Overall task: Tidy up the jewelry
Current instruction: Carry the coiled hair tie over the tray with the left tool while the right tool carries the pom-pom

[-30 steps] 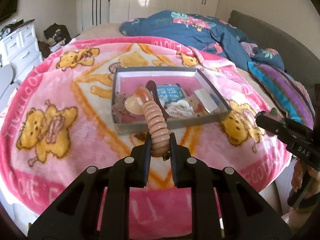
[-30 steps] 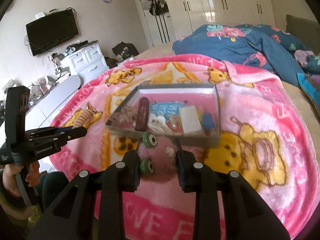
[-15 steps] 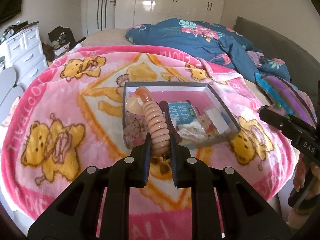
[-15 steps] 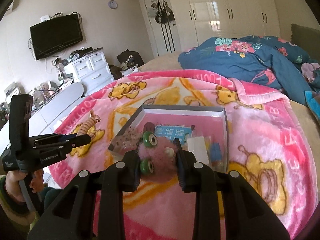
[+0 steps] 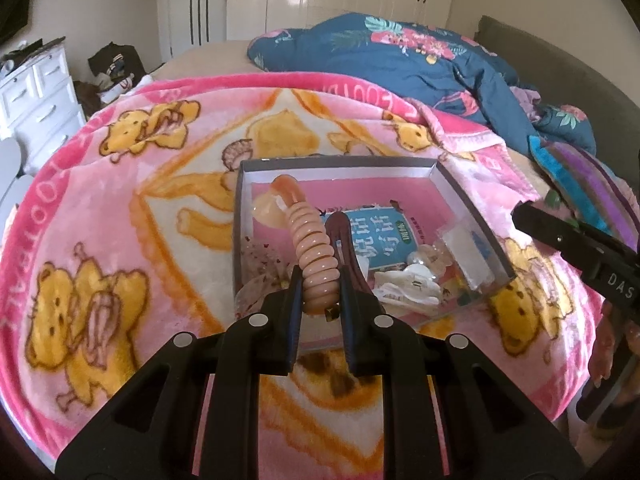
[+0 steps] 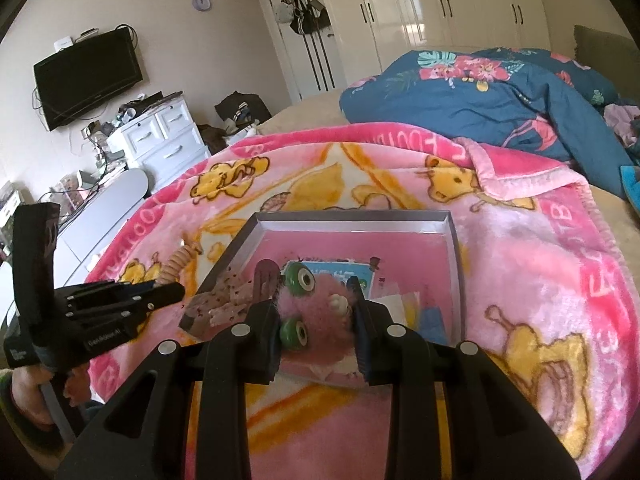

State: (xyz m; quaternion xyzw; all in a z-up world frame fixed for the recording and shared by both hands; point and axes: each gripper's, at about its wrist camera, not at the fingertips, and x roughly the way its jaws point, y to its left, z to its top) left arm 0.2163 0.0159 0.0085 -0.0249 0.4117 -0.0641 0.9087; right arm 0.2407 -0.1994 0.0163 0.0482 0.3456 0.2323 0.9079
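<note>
My left gripper point(image 5: 320, 292) is shut on a peach spiral hair tie point(image 5: 310, 240), which sticks up and forward over the near left part of a shallow grey box point(image 5: 472, 204). The box lies on a pink bear blanket point(image 5: 120, 208) and holds a dark hair clip point(image 5: 344, 236), a blue card point(image 5: 380, 236), white clips and small packets. My right gripper point(image 6: 316, 320) is shut on a fuzzy pink monster-face accessory with green eyes point(image 6: 320, 300), at the box's near edge point(image 6: 232, 252). The left gripper also shows in the right wrist view point(image 6: 172, 290).
A blue floral duvet point(image 5: 420, 64) is heaped behind the blanket. A striped pillow point(image 5: 588, 184) lies at the right. A white dresser point(image 6: 160, 140) and a wall TV point(image 6: 88, 76) stand to the left of the bed. White wardrobes point(image 6: 440, 12) line the far wall.
Both grippers have moved forward toward the box, still shut on their items. The box now looks larger and closer in both views.
</note>
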